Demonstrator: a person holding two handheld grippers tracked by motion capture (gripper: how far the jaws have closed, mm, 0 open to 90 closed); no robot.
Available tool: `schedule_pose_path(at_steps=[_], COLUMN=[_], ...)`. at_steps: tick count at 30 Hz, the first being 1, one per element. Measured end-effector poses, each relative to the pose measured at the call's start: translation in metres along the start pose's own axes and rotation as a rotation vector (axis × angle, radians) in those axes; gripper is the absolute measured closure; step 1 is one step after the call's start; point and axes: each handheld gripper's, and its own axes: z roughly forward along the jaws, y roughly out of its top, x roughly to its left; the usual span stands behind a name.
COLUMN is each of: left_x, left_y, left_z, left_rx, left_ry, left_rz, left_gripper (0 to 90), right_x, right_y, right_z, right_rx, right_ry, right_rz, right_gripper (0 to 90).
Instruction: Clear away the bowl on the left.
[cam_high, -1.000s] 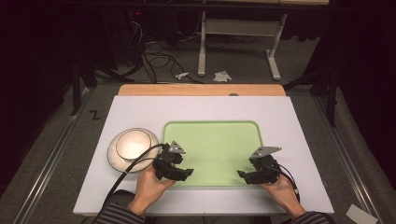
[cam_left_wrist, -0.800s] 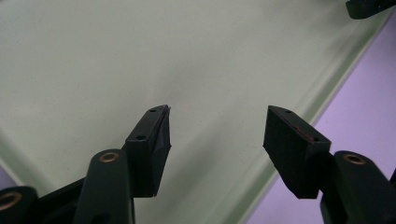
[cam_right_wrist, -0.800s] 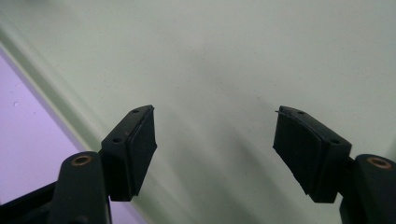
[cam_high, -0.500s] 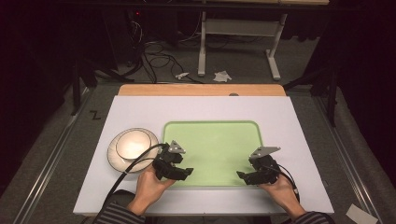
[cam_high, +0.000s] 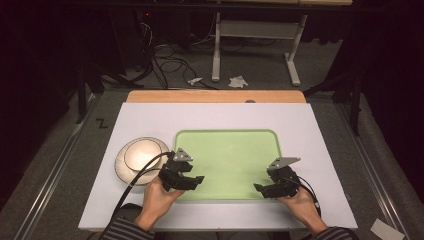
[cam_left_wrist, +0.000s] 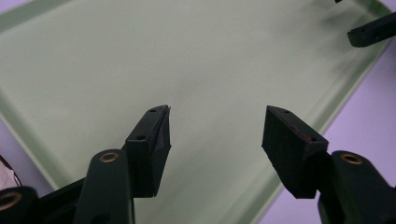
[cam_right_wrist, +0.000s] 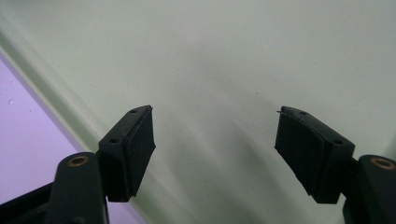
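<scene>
Green tray (cam_high: 227, 150) lying flat at the centre of the white bench (cam_high: 215, 117), long side running left to right in the high view, nothing resting on its bare surface. Left hand-held gripper (cam_high: 192, 181) poised over the tray's lower left corner, gripped by the left hand (cam_high: 157, 197) coming up from the bottom edge of the frame, grey three-cornered plate on top, black cable trailing down to the lower left. Jaws of it standing well apart, nothing between them; in the left gripper view (cam_left_wrist: 215, 133) just pale green tray floor beyond the two black pads, with the tray's raised rim running diagonally along the lower right. Right hand-held gripper (cam_high: 262, 190) over the tray's lower right corner, held by the right hand (cam_high: 300, 202), pointing toward the left of the frame. Jaws likewise spread wide and clamped on nothing; in the right gripper view (cam_right_wrist: 215, 140) tray floor between the pads, tray rim and white bench at the lower left. One jaw tip of it also visible at the upper right of the left gripper view. White bowl (cam_high: 142, 157) sitting on the bench just left of the tray, apart from both tools, the left cable crossing over its near rim. Wooden strip (cam_high: 215, 96) along the bench's far edge; loose cables and crumpled paper on the floor beyond, at the top of the frame.
</scene>
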Motion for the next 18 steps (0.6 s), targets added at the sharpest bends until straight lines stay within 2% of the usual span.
schedule_pose_path(at_steps=[2,9,14,18], left_x=[0.0008,0.0024,0.0067,0.0065], left_y=[0.0013,0.0021,0.0056,0.0053], left_z=[-0.0005,-0.0019,-0.0048,-0.0056], left_rx=[-0.006,-0.009,-0.020,-0.023], left_ry=[-0.002,0.005,0.000,0.000], left_rz=[-0.012,-0.004,-0.033,-0.033], left_gripper=[41.8,40.8,39.3,38.3], right_x=[-0.0003,-0.0004,-0.0005,-0.0010], right_y=[-0.0002,-0.0002,-0.0005,-0.0005], right_z=[0.0003,0.0007,0.0010,0.0002], right_rx=[-0.001,0.009,0.009,0.003], right_ry=[0.004,0.002,0.003,0.000], right_rz=[-0.001,-0.008,-0.010,-0.009], right_gripper=[29.5,29.5,29.5,29.6])
